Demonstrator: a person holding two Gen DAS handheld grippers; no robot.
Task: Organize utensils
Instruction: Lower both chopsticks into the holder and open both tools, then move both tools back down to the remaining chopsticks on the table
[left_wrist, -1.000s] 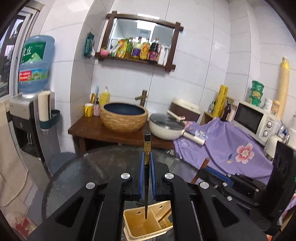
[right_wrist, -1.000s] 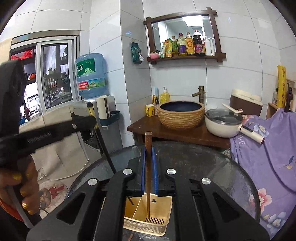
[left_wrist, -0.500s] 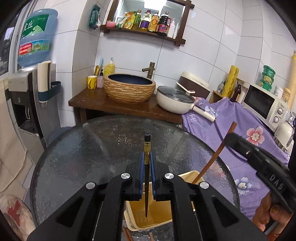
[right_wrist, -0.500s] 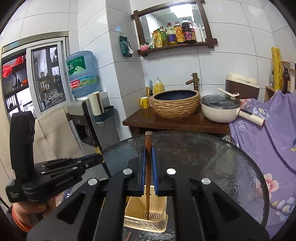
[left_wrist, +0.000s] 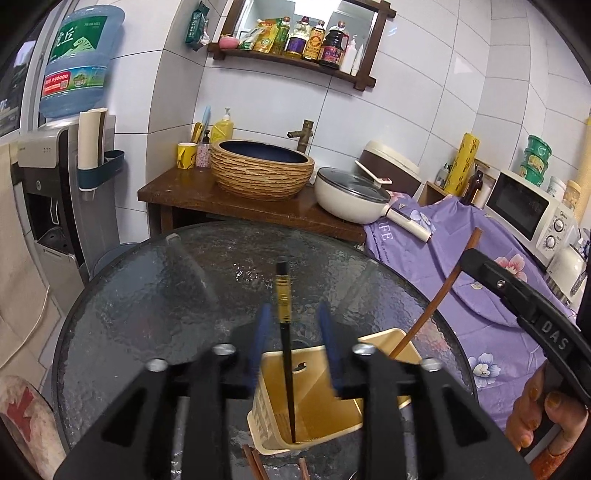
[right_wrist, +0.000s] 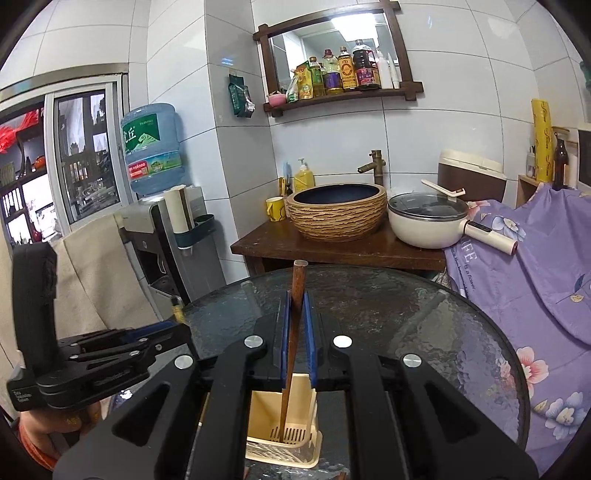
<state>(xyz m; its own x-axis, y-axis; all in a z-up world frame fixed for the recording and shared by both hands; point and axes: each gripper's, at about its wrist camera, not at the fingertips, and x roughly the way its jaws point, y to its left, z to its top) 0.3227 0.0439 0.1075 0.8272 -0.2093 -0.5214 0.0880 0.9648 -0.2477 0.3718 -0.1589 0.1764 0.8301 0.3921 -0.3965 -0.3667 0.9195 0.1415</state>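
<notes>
Left wrist view: the left gripper (left_wrist: 293, 332) has just been opening, and its blue pads (left_wrist: 263, 332) stand spread on either side of a black chopstick (left_wrist: 286, 354) with a gold band, not pressing it. That chopstick stands nearly upright with its tip down inside the yellow utensil holder (left_wrist: 314, 402), which sits on the round glass surface (left_wrist: 147, 295). At the right edge, a hand (left_wrist: 535, 410) grips the other tool, from which a brown chopstick (left_wrist: 436, 295) slants down into the same holder.

Right wrist view: the right gripper (right_wrist: 295, 332) is pressed together, pinching the brown chopstick (right_wrist: 293, 332) between its blue pads. The stick's lower end reaches the slotted floor of the holder (right_wrist: 284, 439). The left gripper (right_wrist: 162, 332) shows at the left, just beside the holder.

Beyond the glass surface stands a wooden counter with a woven-sided basin (right_wrist: 336, 212) and a white pot (right_wrist: 428, 221), with purple flowered cloth (right_wrist: 517, 277) to the right.
</notes>
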